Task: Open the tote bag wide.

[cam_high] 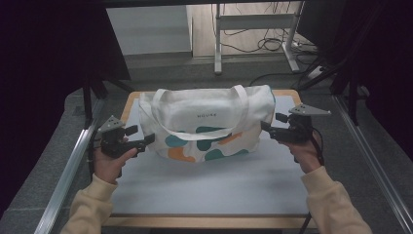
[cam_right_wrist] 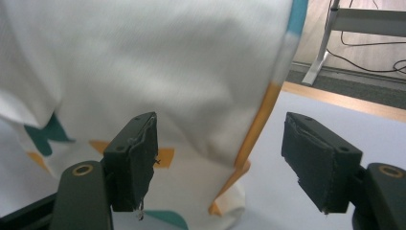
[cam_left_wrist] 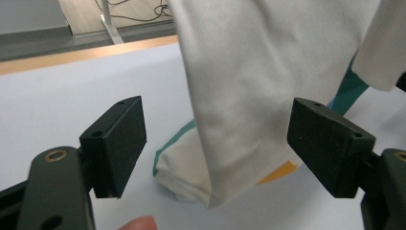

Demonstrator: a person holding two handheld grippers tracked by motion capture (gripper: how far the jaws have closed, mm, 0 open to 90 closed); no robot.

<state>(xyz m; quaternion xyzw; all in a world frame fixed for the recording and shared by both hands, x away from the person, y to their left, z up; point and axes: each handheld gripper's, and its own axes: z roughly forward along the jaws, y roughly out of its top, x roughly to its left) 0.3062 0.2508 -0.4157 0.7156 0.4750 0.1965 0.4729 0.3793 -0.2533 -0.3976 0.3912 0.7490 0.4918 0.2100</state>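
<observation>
Fingers released on both grippers, flanking canvas tote bag (cam_high: 207, 122).
Left gripper (cam_high: 138, 137) and right gripper (cam_high: 271, 124): each bag end sits between spread jaws, untouched.

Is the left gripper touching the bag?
Apart. In the left gripper view, the left gripper has its jaws wide open around the bag corner, with white table visible beside each.
</observation>
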